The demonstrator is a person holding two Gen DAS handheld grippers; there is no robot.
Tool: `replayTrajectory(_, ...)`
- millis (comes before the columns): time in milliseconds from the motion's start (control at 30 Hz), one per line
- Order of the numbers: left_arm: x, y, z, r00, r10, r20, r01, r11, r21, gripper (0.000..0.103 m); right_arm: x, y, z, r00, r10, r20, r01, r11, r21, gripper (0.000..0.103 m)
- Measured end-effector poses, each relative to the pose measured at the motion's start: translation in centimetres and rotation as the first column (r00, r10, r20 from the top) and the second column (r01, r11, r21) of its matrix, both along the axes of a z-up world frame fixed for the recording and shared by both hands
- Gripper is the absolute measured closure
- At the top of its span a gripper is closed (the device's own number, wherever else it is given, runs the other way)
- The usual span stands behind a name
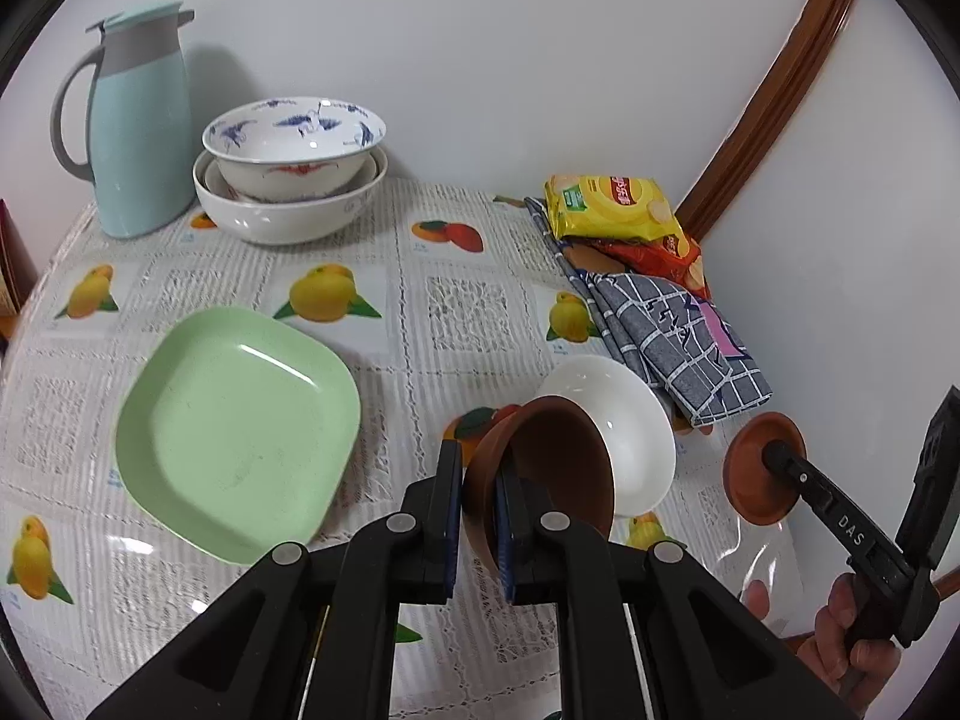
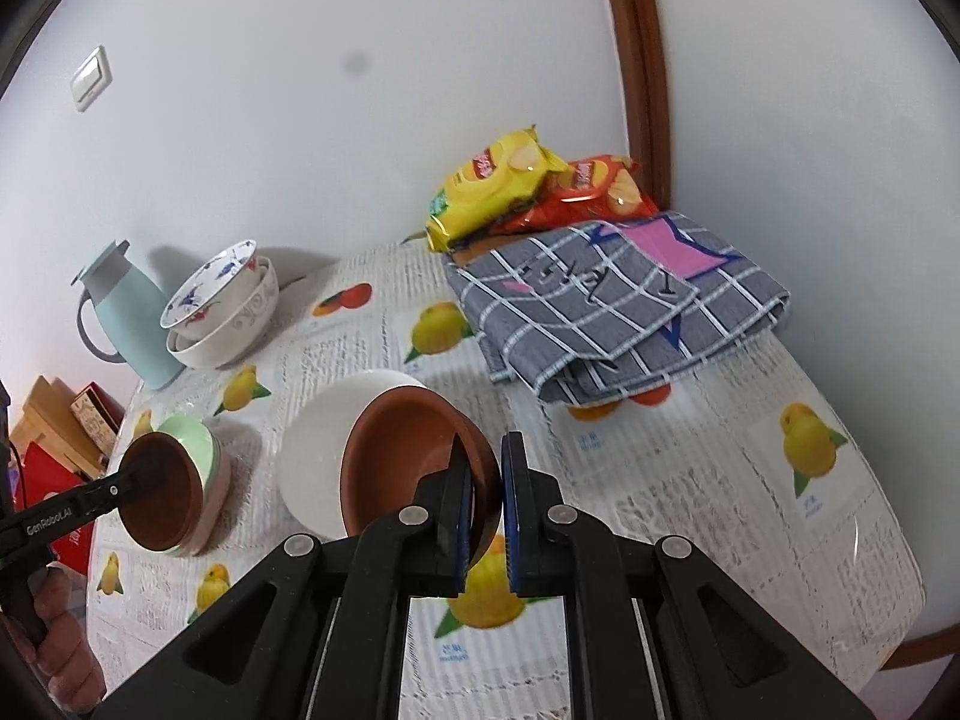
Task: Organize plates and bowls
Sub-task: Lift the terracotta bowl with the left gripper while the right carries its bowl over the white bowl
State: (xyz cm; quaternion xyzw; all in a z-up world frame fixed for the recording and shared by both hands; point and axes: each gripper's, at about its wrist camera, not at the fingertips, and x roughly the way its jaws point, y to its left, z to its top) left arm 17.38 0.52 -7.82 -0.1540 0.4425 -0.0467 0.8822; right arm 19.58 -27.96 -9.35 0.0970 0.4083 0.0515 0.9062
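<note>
Here, both grippers, left [image 1: 480, 516] and right [image 2: 485, 510], pinch brown bowls [image 1: 540, 468] [image 2: 414, 468] by the rim beside the empty white bowl [image 1: 624, 426], bare tablecloth [image 1: 420, 324] beyond it.

Brown bowl, left [image 1: 540, 474]: terracotta colour, tipped on its side, opening facing right, rim clamped; overlaps the white bowl in view.
Brown bowl, right [image 2: 414, 468]: same colour, tilted, opening toward upper left, wall clamped, lifted.
White bowl [image 1: 624, 426]: plain, glossy, upright on the cloth between the two brown bowls.
Green plate [image 1: 237, 432]: pale green, rounded square, flat on the table, left of the white bowl.
Bowl stack [image 1: 291, 171]: crane-patterned bowl nested in larger white bowls, at the back.
</note>
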Motion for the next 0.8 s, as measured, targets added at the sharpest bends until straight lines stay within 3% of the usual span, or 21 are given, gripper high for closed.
replayTrajectory(267,0.3,1.1,0.6,1.000,0.009,0.015,-0.009,1.000,-0.003,0.093,1.7,2.3,-0.4,0.999,0.041,-0.022,-0.041,0.999,0.001,0.094)
replayTrajectory(800,1.8,4.3,-1.2,0.999,0.051,-0.008,-0.051,0.998,-0.040,0.093,5.0,6.0,-4.2,0.990,0.075,-0.119,-0.079,0.996,-0.033,0.094)
